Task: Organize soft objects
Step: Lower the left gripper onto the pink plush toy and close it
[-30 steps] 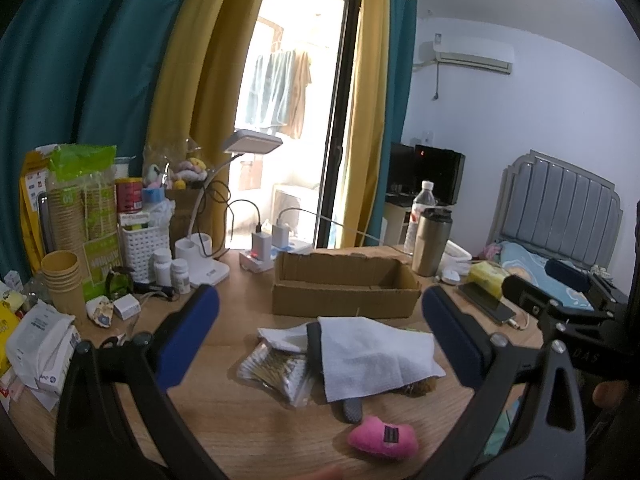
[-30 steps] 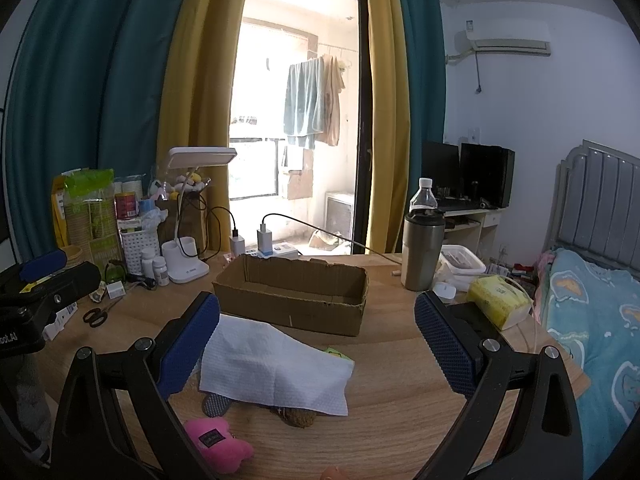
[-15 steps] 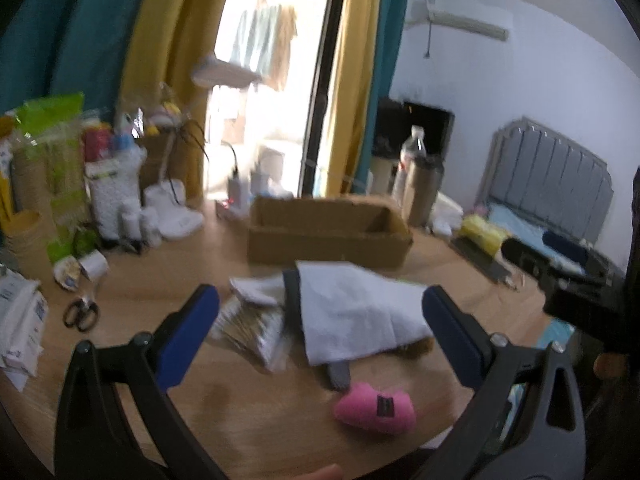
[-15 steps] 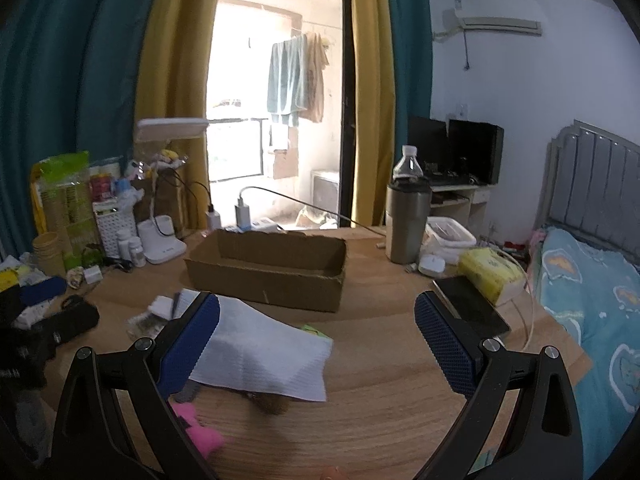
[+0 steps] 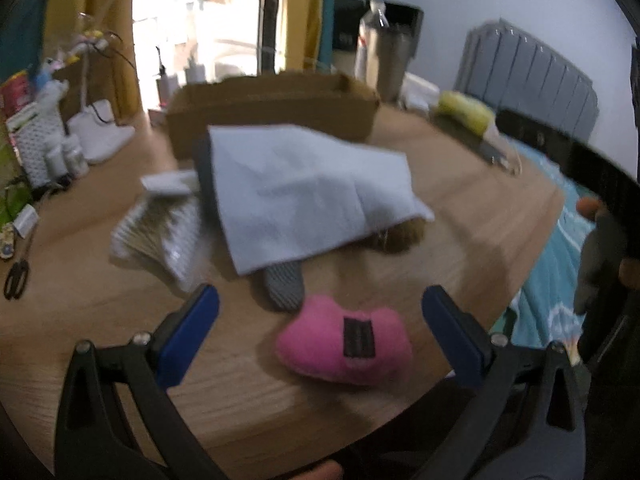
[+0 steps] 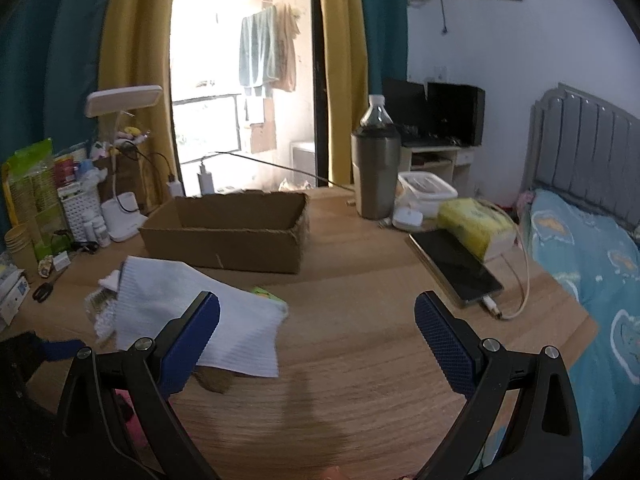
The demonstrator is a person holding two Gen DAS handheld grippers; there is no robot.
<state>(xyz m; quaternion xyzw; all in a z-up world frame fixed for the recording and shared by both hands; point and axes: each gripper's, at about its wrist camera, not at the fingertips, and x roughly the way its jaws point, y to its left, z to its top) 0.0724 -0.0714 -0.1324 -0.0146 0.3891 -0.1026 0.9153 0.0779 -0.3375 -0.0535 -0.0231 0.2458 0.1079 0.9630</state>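
A pink plush toy (image 5: 347,343) lies near the table's front edge, between the open fingers of my left gripper (image 5: 318,334). Behind it a white cloth (image 5: 308,192) covers a grey sock (image 5: 283,283) and a brown soft thing (image 5: 404,235). A crinkly clear packet (image 5: 160,232) lies left of the cloth. An open cardboard box (image 6: 228,229) stands behind the pile. My right gripper (image 6: 317,340) is open and empty above bare table, right of the white cloth (image 6: 192,312).
A steel tumbler (image 6: 375,174), a water bottle (image 6: 374,114), a yellow tissue pack (image 6: 474,227) and a phone (image 6: 454,266) on a cable sit at the right. A desk lamp (image 6: 122,200), bottles, cups and scissors (image 6: 42,291) crowd the left. A bed (image 6: 592,248) is beyond the table's right edge.
My left gripper has dropped and moved forward, so the pink plush now lies between its fingers. My right gripper has moved right and slightly down. Both stay open.
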